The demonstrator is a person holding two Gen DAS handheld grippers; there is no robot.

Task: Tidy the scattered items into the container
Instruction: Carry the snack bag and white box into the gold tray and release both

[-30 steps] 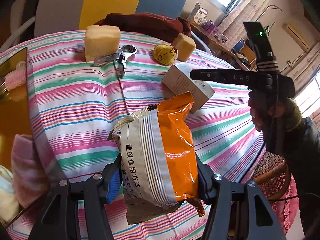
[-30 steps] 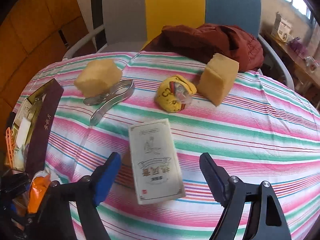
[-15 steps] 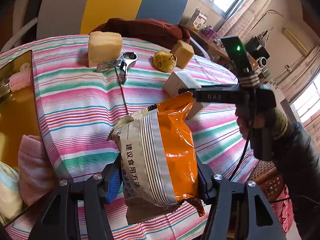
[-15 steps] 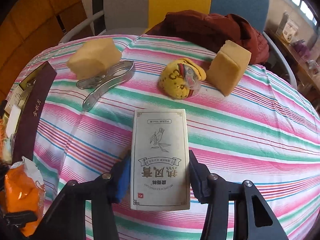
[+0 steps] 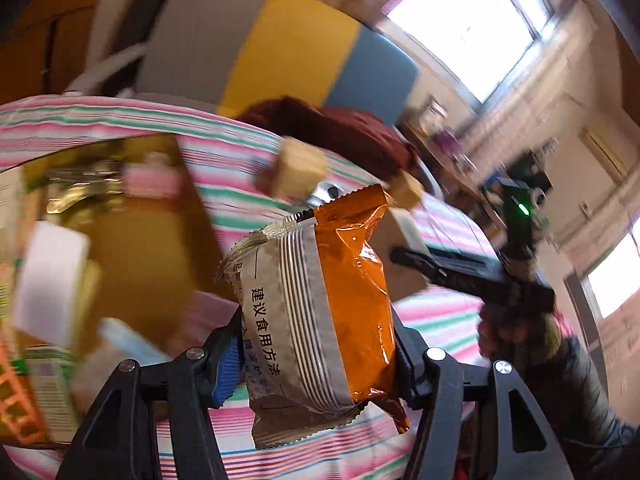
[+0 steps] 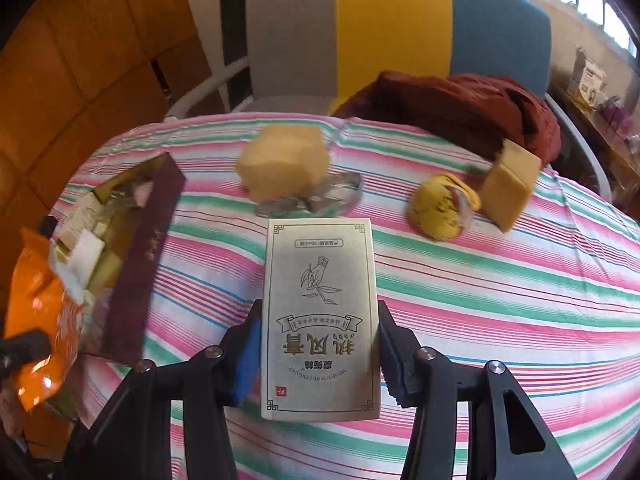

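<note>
Left gripper [image 5: 316, 354], clamped on packet [image 5: 320, 308], has swung over container [image 5: 156, 240]; release low. Right gripper [image 6: 318, 354] clamps box [image 6: 320, 312].

Glossy crinkled foil snack packet [image 5: 320, 300], matt printed cardboard box [image 6: 320, 320], striped woven tablecloth [image 6: 500, 280], shiny metal clip [image 6: 320, 198].

Daylit, blown-out window [image 5: 464, 20], motion blur, fisheye warp

1. I count two tan foam sponge blocks [image 6: 285, 159] [image 6: 507, 185] on the striped cloth.
2. One orange foil snack packet [image 5: 320, 304].
3. One cream printed cardboard box [image 6: 320, 316].
4. One silver metal clip [image 6: 316, 199].
5. One crumpled yellow pouch [image 6: 440, 212].
6. One open maroon container box [image 6: 136, 264].
</note>
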